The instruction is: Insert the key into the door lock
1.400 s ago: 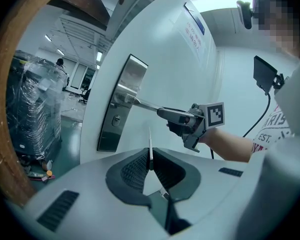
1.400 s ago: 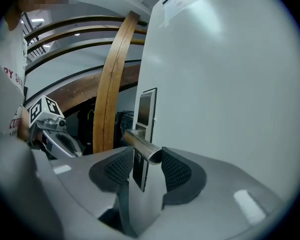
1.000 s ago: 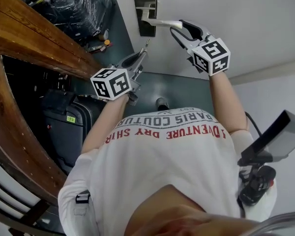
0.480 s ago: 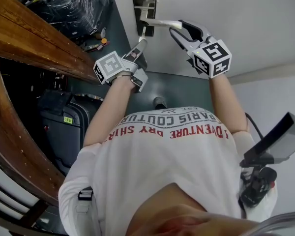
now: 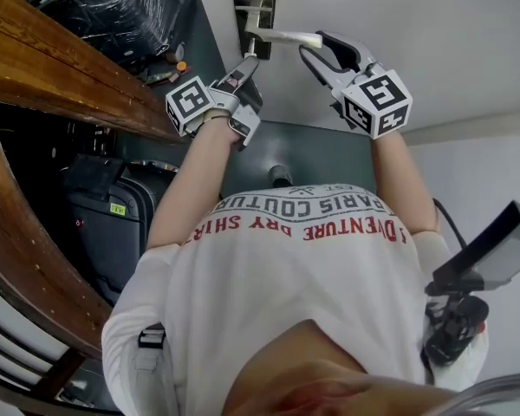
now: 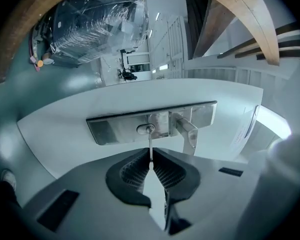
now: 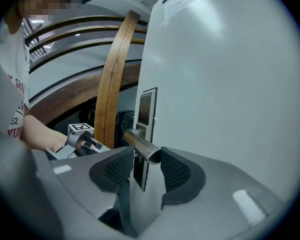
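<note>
At the top centre of the head view, we held both tools up against the white door (image 5: 416, 24). Our left gripper (image 5: 245, 63), just left of centre, had its jaws pressed together on the key (image 5: 252, 48), pinching the thin blade between the ribbed pads. In the left gripper view the key (image 6: 150, 146) ran straight up from the left gripper (image 6: 151, 164) to the keyhole (image 6: 146, 129), in the middle of the frame, and its tip met the oval cylinder. How far it had gone in we could not tell. The keyhole sat in a long brushed-metal lock plate (image 6: 115, 129), with the door handle (image 6: 187, 131) just to its right.

Our right gripper (image 5: 316, 46), right of centre in the head view, was clamped on the free end of the door handle (image 5: 286, 38). In the right gripper view the round handle (image 7: 142, 146) lay between the pads of the right gripper (image 7: 142, 171), one pad against each side, low in the middle of the frame. The door (image 7: 230, 84) filled the right half of that view.

A curved wooden rail (image 5: 61, 76) crossed the upper left of the head view, with a plastic-wrapped bundle (image 5: 130, 7) above it and a dark suitcase (image 5: 113, 206) below.
</note>
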Tool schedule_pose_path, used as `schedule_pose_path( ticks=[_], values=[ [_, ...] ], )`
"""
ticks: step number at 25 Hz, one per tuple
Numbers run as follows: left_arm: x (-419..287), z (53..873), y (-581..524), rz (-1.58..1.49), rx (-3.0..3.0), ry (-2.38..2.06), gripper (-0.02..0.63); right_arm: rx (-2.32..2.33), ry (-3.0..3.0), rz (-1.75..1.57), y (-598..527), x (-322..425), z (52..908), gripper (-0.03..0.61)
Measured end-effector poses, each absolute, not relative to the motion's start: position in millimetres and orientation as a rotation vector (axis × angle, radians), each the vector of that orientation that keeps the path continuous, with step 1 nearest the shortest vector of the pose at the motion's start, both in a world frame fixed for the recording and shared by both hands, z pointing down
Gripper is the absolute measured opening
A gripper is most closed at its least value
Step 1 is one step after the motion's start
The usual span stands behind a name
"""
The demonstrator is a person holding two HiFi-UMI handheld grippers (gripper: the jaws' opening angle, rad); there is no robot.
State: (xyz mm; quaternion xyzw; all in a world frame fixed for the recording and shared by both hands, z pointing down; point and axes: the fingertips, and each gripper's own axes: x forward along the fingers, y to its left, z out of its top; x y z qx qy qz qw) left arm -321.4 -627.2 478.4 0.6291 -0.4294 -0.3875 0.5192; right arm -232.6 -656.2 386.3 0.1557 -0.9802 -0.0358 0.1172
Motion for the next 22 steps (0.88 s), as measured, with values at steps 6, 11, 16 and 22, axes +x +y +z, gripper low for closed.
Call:
schedule_pose_path(
  ticks=[6,11,16,22],
  values=[
    [-317,479,-629,-0.946,1.486,-1.004,0.021,0.465,-2.869,-0.107,-657,-232,386,0.164],
    [-317,476,-633,-0.966,1.463,-1.0,0.022,0.466,-2.87,-0.108,-657,-232,385,0.164],
    [-317,475,-637,-1.003,1.431,-1.001,0.021,0.468,-2.873,-0.108,-656,-232,384,0.164],
    [-317,475,-638,-1.026,1.417,-1.015,0.021,0.463,-2.874,-0.111,-655,-233,384,0.163]
  ],
)
